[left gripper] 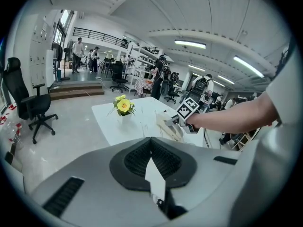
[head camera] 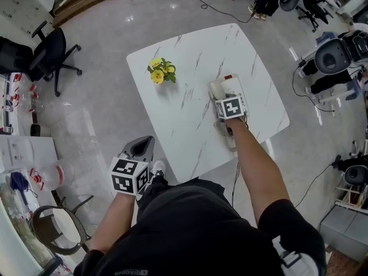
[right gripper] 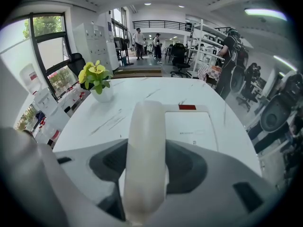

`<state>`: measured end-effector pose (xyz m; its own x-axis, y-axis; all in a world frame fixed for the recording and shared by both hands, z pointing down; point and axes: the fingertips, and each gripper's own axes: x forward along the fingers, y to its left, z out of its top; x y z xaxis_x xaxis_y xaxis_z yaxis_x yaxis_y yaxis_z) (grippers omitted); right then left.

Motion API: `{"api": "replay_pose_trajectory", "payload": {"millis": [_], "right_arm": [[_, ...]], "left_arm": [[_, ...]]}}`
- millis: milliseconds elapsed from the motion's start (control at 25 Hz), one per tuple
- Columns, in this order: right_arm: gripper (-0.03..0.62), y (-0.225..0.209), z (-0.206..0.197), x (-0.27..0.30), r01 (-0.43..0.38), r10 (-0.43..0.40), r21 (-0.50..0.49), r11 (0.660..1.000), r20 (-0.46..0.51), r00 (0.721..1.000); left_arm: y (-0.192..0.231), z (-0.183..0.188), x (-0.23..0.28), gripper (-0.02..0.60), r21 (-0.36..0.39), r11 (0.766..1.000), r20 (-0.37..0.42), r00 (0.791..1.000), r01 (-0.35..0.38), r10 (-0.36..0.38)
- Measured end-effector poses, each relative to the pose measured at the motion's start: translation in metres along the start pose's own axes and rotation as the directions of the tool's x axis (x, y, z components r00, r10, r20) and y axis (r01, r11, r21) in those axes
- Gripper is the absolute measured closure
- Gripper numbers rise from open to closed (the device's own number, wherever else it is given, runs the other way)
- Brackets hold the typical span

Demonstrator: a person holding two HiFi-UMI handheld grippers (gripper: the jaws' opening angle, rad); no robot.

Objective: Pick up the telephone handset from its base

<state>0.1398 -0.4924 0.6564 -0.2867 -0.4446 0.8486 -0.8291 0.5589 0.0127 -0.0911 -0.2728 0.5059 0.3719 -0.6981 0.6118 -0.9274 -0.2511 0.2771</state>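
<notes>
Fingers (right gripper: 185, 169) of the right gripper (right gripper: 144, 174) stand at their widest in the right gripper view. One dark pad lies on each side of the long, cream, glossy plastic telephone handset (right gripper: 144, 141), and I judge that they flank it without pressing. The handset runs away from the camera along the left of its flat white plastic base (right gripper: 190, 126), apparently seated in the cradle and not yet lifted. Both rest on a white, marble-veined square table (right gripper: 118, 98), with a small pot of yellow flowers (right gripper: 96, 75) at the far left.

From the head view, the phone sits towards the table's right side, near the edge closest to the person. A bare forearm (head camera: 253, 165) reaches down to it. The left gripper (head camera: 142, 147) hangs off the table, well apart from the phone.

Its own view shows the jaws drawn together at the tips with nothing between them, looking across the floor towards the table.

The handset is probably a rigid moulded shell, light but smooth enough to slide in the pads. Its rounded ends look bulky, so the slimmer middle shaft offers the best hold. A straight upward lift should clear the cradle, and any cord attached would tug back.
</notes>
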Motion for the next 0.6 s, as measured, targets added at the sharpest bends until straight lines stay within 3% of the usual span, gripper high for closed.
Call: {"api": "replay_pose_trajectory", "payload": {"millis": [320,600], "right_arm": [[0.378,0.000,0.003,-0.005,0.011,-0.011,0.006,1.000,-0.020,1.000],[0.378,0.006,0.009,-0.033,0.013,-0.015,0.050,0.999,0.040,0.999]], "left_arm": [[0.005,-0.006,-0.013,0.580,0.009,1.000,0.006,1.000,0.005,-0.005],[0.006,-0.008,-0.018,0.580,0.033,0.999,0.006,0.999,0.036,-0.036]]}}
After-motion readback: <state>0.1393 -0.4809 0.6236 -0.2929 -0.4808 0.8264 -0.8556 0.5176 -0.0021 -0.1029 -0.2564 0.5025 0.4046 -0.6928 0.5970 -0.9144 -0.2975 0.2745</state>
